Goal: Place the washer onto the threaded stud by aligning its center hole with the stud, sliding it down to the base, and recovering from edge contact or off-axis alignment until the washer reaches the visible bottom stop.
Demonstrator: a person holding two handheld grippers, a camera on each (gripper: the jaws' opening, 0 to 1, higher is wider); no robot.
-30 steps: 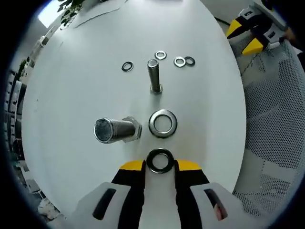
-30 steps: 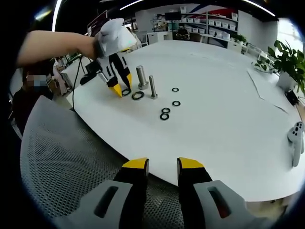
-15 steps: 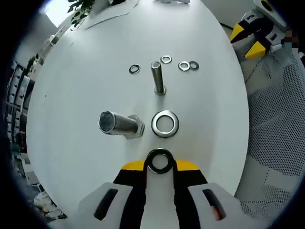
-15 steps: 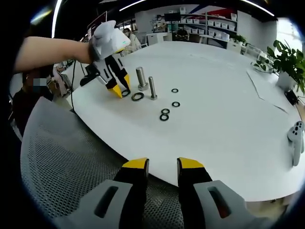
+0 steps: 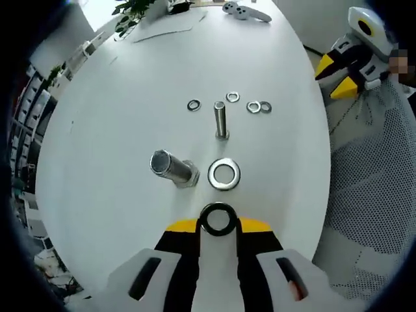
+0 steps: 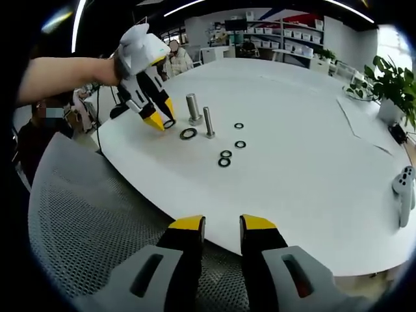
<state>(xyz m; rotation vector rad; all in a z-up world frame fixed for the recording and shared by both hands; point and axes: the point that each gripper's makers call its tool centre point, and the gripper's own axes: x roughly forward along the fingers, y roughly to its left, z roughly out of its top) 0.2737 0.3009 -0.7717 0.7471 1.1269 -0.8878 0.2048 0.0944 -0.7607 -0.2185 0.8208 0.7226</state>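
No brand, label or writing to read anywhere.

In the left gripper view: left tool (image 5: 219,224) clenched on a big dark washer (image 5: 218,220), held flat between the yellow tips, up off the white worktop (image 5: 117,117). Just past it, a second big washer (image 5: 224,174) flat on the worktop. Beside that, a fat threaded stud (image 5: 171,168) standing on its hex base, leaning toward the left of the picture. Farther on, a thin bolt (image 5: 221,119) standing up too. Around the thin bolt, four small washers: one alone (image 5: 194,104), one near the bolt top (image 5: 233,97), and a pair (image 5: 259,106) touching each other. At the far end, a white game controller (image 5: 247,11) and a sheet of paper (image 5: 162,34). Right tool (image 5: 338,68) off the worktop edge, above a grey mesh chair (image 5: 370,182).

In the right gripper view: right tool (image 6: 220,224) with yellow tips apart, nothing between them, released, over the mesh chair back (image 6: 91,214). Across the worktop (image 6: 305,175), a person's arm (image 6: 65,68) holding the left tool (image 6: 159,122) tilted down, the dark washer (image 6: 169,123) at its tips, near the fat stud (image 6: 193,108). Also here: a green plant (image 6: 393,81), shelves (image 6: 286,29) at the back of the room, and ceiling lights.
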